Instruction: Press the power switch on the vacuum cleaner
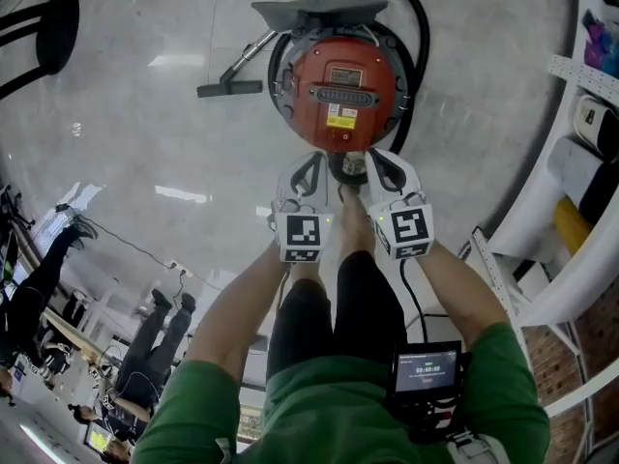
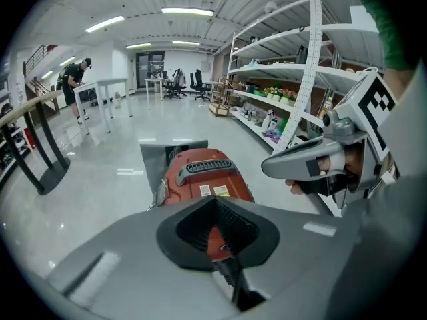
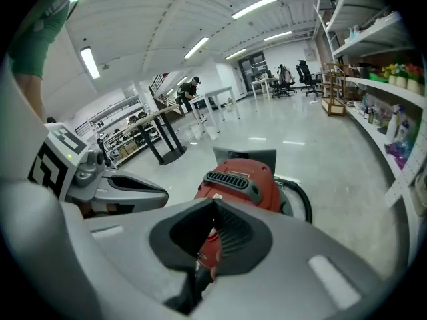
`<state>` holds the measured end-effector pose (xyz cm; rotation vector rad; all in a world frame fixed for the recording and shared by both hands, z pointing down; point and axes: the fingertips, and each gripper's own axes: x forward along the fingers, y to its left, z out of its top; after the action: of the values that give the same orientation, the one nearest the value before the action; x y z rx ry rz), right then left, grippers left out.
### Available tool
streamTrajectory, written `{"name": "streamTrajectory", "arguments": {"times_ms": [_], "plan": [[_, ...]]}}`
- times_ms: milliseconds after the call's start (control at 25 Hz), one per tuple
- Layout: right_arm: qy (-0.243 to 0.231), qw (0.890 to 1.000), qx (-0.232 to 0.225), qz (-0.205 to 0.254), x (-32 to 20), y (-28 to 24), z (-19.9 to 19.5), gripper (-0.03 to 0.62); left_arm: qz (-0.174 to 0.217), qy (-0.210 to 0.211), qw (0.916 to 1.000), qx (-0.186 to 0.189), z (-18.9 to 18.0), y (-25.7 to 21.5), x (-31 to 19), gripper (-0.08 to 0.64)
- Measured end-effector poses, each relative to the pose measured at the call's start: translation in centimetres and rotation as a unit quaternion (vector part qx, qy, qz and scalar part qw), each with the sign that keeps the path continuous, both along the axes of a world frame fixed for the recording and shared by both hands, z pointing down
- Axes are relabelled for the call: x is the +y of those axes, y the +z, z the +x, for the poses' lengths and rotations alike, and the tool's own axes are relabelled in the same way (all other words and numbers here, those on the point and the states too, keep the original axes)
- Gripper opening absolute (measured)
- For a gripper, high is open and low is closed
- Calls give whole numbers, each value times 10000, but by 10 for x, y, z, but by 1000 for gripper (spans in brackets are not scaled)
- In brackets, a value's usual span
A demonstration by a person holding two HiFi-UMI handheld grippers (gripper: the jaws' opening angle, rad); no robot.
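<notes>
Right now the red vacuum cleaner (image 1: 343, 90) sits on the pale, glossy floor (image 1: 145, 153) directly ahead of me, its near end just beyond my two tools. On top of its body I see a dark slotted grip and a couple of labels, but I cannot pick out the power switch with any confidence. A black hose (image 1: 423, 37) loops around the far and right sides of the machine, and its floor nozzle (image 1: 230, 88) lies on the floor to the left of the body. My left gripper (image 1: 308, 167) and right gripper (image 1: 385, 165) hang side by side just short of the vacuum's near edge, close to it, though I cannot tell whether either touches. Each one's own camera shows its jaw tips meeting with nothing clamped; through the dark opening behind the tips I only see red casing and a bit of black cord beyond. White shelving (image 1: 580, 162) runs along my right, and a black stool (image 1: 48, 27) stands well off to the far left. A person (image 2: 73, 79) leans over a table far across the room.
</notes>
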<state>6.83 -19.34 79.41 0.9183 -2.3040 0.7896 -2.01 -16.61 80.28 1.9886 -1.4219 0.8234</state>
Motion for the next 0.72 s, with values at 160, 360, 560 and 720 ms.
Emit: {"name": "streamTrajectory", "arguments": {"times_ms": [160, 360, 560, 720], "plan": [[-203, 9998, 90, 19, -1, 19, -3, 3, -72, 175, 9998, -12, 6, 19, 0, 6], [-283, 9994, 199, -56, -2, 42, 2, 2, -286, 272, 9992, -53, 7, 41, 2, 6], [-363, 9990, 240, -101, 0, 55, -1, 3, -364, 354, 9987, -57, 12, 59, -3, 6], [-431, 9987, 221, -159, 4, 58, -3, 3, -550, 240, 9982, -51, 12, 69, -2, 7]]}}
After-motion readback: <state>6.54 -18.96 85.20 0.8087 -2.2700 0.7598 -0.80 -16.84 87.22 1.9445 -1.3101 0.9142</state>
